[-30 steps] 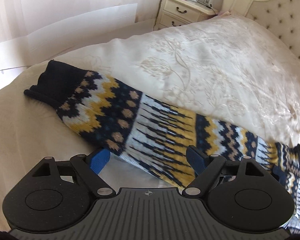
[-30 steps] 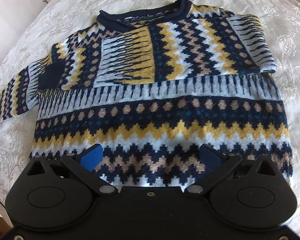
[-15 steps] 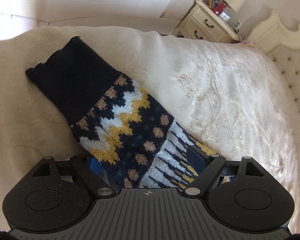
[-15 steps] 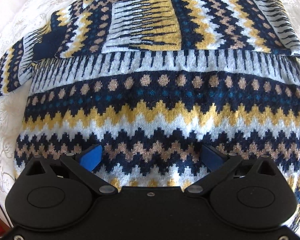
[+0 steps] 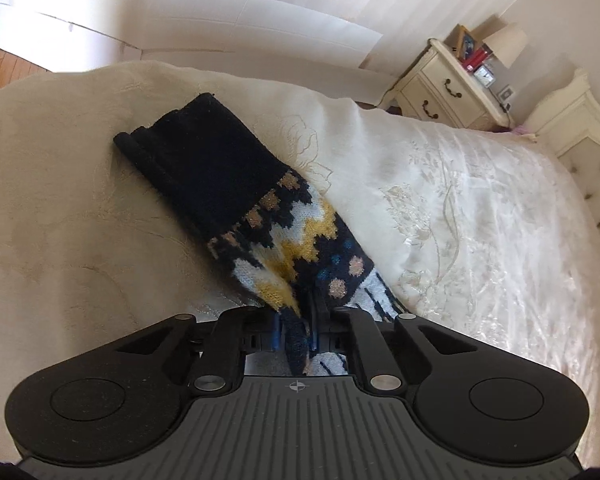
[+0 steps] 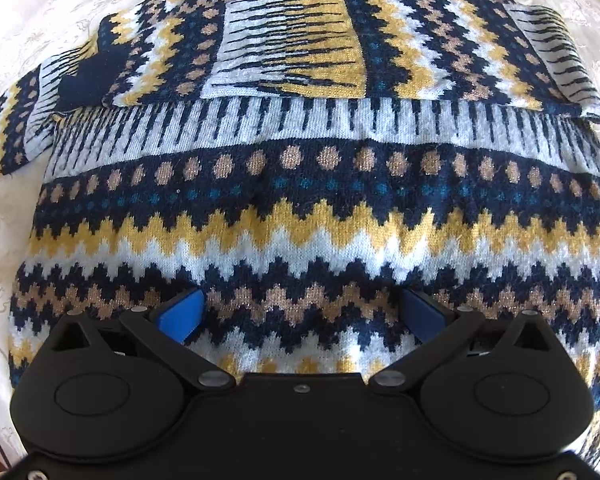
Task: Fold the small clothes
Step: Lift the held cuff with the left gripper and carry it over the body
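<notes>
A knitted sweater (image 6: 320,200) in navy, yellow and white zigzag bands lies flat on the bed, with one sleeve folded across its chest (image 6: 284,40). The other sleeve (image 5: 228,184), ending in a dark navy cuff, stretches out over the cream bedspread (image 5: 480,220). My left gripper (image 5: 296,332) is closing its jaws on that sleeve just behind the cuff, and the knit is bunched and pinched between the blue pads. Close above the sweater's lower body hangs my right gripper (image 6: 300,312). It stands open, with the fabric below the fingers and none gripped.
A cream nightstand (image 5: 444,88) with a lamp and small items stands beyond the bed's far corner. The tufted headboard (image 5: 592,128) is at the right. White panels (image 5: 180,16) line the wall behind the bed's edge. Embroidered bedspread (image 6: 4,60) shows left of the sweater.
My left gripper has slid along the sleeve toward the cuff, rolled, and gone from open to pinching the knit. My right gripper has sunk closer to the sweater and stays open.
</notes>
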Motion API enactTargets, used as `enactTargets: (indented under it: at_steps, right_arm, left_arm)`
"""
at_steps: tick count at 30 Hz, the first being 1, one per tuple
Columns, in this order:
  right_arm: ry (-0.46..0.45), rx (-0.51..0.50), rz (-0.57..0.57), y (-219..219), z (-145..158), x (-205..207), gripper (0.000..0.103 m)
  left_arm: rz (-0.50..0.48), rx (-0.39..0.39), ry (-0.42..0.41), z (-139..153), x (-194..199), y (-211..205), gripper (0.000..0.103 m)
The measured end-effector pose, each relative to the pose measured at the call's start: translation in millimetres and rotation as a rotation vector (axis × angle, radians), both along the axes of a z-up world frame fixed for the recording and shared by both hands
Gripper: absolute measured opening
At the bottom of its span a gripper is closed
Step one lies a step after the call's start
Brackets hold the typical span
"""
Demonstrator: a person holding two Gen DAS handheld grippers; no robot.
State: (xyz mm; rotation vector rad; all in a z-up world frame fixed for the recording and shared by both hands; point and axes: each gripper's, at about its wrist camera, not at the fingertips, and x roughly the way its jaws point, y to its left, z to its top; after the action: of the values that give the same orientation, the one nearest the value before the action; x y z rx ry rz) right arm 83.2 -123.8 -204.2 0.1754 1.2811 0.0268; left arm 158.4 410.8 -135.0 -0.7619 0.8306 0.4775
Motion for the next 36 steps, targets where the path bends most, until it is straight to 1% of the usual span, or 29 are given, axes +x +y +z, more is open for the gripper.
enactTargets:
  at_steps: [1,2,5,7,10,12,13,17,20,22,25,27,28,29,31,33,35,36]
  right_arm:
    - [0.005,0.011,0.003,-1.3,0.4,0.7,0.103]
    - [0.01,0.025,0.005,-3.8,1.2,2.6,0.103]
    - [0.01,0.054,0.014,-8.3,4.6,2.9,0.103]
    - [0.001,0.074,0.015,-13.2,6.7,4.1,0.103]
    - [-0.023,0.104,0.015,-27.0,15.0,-1.0,0.101]
    - [-0.037,0.13,0.013,-37.4,20.5,-1.3,0.096]
    - [-0.043,0.139,0.011,-41.6,22.2,-2.3,0.096]
    - [-0.081,0.166,0.001,-63.8,37.8,-16.5,0.095]
    - [-0.108,0.173,-0.006,-83.4,43.8,-24.6,0.095]
    - [-0.12,0.172,-0.008,-97.8,49.3,-28.5,0.095]
    - [-0.135,0.162,-0.005,-116.8,57.1,-36.3,0.095]
    - [-0.149,0.152,0.005,-127.6,62.9,-40.1,0.095]
    - [-0.155,0.146,0.009,-130.1,64.8,-40.4,0.095]
    - [-0.161,0.141,0.013,-132.4,66.9,-40.7,0.096]
    - [-0.169,0.141,0.018,-135.1,69.2,-40.4,0.096]
    - [-0.173,0.137,0.016,-136.6,72.5,-41.2,0.096]
    - [-0.176,0.141,0.014,-133.1,74.3,-39.1,0.096]
    - [-0.177,0.147,0.013,-130.4,75.0,-37.7,0.096]
  left_arm:
    - [-0.007,0.023,-0.008,5.7,-1.1,-3.7,0.008]
    - [-0.019,0.047,-0.017,12.3,-3.4,-7.7,0.007]
    - [-0.061,0.122,-0.048,34.2,-4.3,-25.2,0.007]
    - [-0.092,0.158,-0.077,49.4,-5.6,-39.2,0.007]
    - [-0.155,0.229,-0.117,72.9,-6.6,-67.3,0.007]
    - [-0.205,0.277,-0.149,88.0,-5.4,-91.1,0.007]
    - [-0.23,0.298,-0.164,94.6,-5.6,-103.2,0.006]
    - [-0.329,0.346,-0.23,116.8,-1.3,-156.9,0.006]
    - [-0.412,0.357,-0.28,128.3,-0.4,-199.2,0.007]
    - [-0.454,0.349,-0.291,129.6,2.5,-224.0,0.007]
    - [-0.464,0.303,-0.28,119.5,5.8,-251.5,0.007]
    - [-0.461,0.277,-0.263,109.7,3.4,-260.4,0.008]
    - [-0.46,0.27,-0.248,104.7,2.6,-263.0,0.012]
    - [-0.461,0.265,-0.233,100.8,2.3,-263.7,0.027]
    - [-0.456,0.254,-0.219,92.3,-1.6,-257.6,0.038]
    - [-0.433,0.252,-0.205,86.7,-6.1,-245.0,0.039]
    - [-0.383,0.245,-0.183,81.8,-10.1,-227.0,0.045]
    - [-0.354,0.233,-0.175,79.1,-11.2,-215.3,0.046]
